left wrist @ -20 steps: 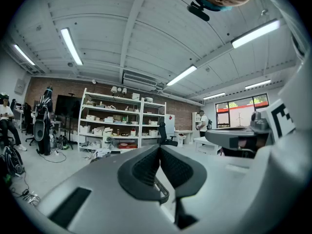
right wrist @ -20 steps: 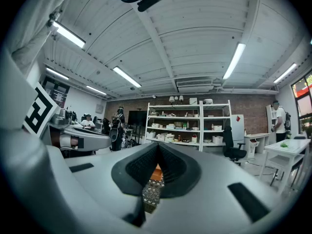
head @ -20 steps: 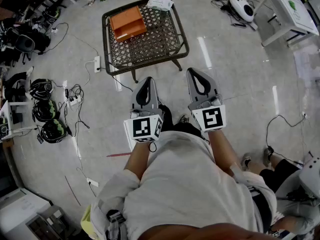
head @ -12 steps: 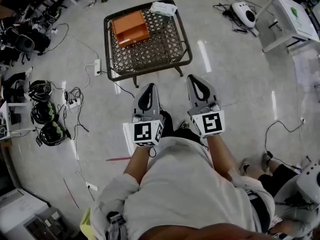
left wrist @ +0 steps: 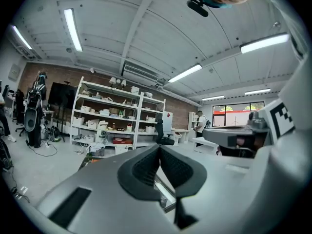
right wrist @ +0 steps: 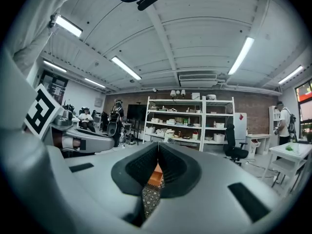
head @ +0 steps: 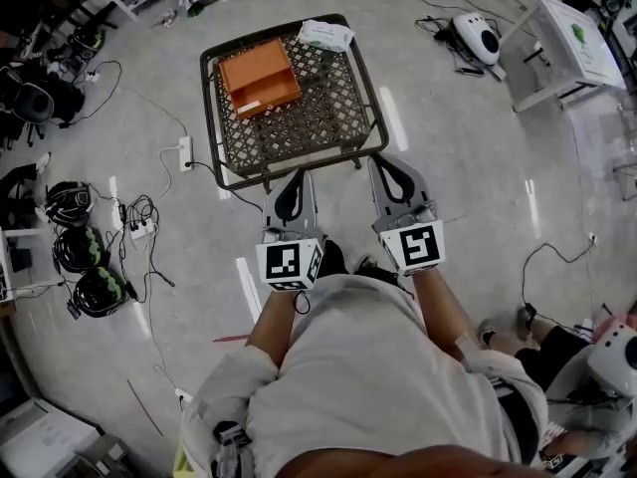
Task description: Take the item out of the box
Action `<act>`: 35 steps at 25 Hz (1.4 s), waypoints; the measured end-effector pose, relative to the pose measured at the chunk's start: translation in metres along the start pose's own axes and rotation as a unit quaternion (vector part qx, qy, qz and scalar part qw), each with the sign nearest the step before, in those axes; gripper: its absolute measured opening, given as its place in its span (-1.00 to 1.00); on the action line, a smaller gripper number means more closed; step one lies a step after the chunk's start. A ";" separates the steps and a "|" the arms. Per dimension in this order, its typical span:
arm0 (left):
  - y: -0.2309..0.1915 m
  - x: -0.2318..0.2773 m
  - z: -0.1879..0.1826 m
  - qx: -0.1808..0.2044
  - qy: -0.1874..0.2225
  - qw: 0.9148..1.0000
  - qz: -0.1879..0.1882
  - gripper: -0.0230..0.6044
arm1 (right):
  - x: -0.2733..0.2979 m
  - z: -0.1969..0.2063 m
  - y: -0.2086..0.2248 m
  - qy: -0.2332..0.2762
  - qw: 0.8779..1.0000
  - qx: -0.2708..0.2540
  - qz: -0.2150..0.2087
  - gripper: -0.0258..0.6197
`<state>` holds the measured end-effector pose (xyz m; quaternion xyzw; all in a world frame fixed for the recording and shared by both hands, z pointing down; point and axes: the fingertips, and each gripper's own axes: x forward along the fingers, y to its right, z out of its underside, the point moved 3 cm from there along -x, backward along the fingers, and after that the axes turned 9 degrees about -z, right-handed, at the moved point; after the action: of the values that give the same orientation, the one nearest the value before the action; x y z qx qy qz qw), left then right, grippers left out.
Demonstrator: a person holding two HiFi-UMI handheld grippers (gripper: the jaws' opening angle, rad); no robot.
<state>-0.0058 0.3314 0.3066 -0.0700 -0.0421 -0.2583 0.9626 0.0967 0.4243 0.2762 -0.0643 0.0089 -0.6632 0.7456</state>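
Right claw (right wrist: 158, 145) tips together — only head view shows the white packet (head: 325, 35).

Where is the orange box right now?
Head view: the flat orange box lies far left on the dark lattice table, beside a white packet.

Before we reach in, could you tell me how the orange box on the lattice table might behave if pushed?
The orange box looks low and flat-sided, so it probably won't roll or tip. On the lattice table, it may catch rather than slide.
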 end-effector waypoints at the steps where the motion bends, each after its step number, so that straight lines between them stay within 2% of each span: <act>1: -0.007 0.007 -0.003 -0.003 0.002 1.000 0.002 -0.90 | 0.009 -0.002 0.002 0.000 1.000 -0.003 0.001 -0.91; 6: -0.050 0.027 -0.014 -0.012 0.008 1.000 0.006 -0.90 | 0.049 -0.003 0.002 -0.010 1.000 0.015 0.002 -0.91; 9: -0.076 0.034 -0.015 -0.019 0.006 1.000 0.009 -0.90 | 0.073 -0.005 -0.005 -0.017 1.000 0.007 0.007 -0.91; 14: -0.106 0.043 -0.012 -0.038 -0.007 0.999 -0.004 -0.90 | 0.104 -0.010 -0.015 -0.029 0.999 -0.003 -0.015 -0.91; 21: -0.127 0.062 -0.011 -0.041 -0.016 0.999 -0.024 -0.90 | 0.146 -0.009 -0.011 -0.032 0.998 -0.005 -0.048 -0.91; 28: -0.157 0.094 -0.019 -0.032 -0.017 0.997 -0.075 -0.90 | 0.207 -0.010 0.003 -0.010 0.994 0.000 -0.109 -0.91; 35: -0.177 0.147 -0.020 -0.042 -0.035 0.990 -0.131 -0.90 | 0.279 -0.008 0.036 -0.010 0.981 -0.016 -0.193 -0.91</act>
<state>0.0329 0.1043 0.3246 -0.1132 -0.0733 -0.3816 0.9145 0.1651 0.1515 0.2845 -0.0831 -0.0007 -0.7937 0.6026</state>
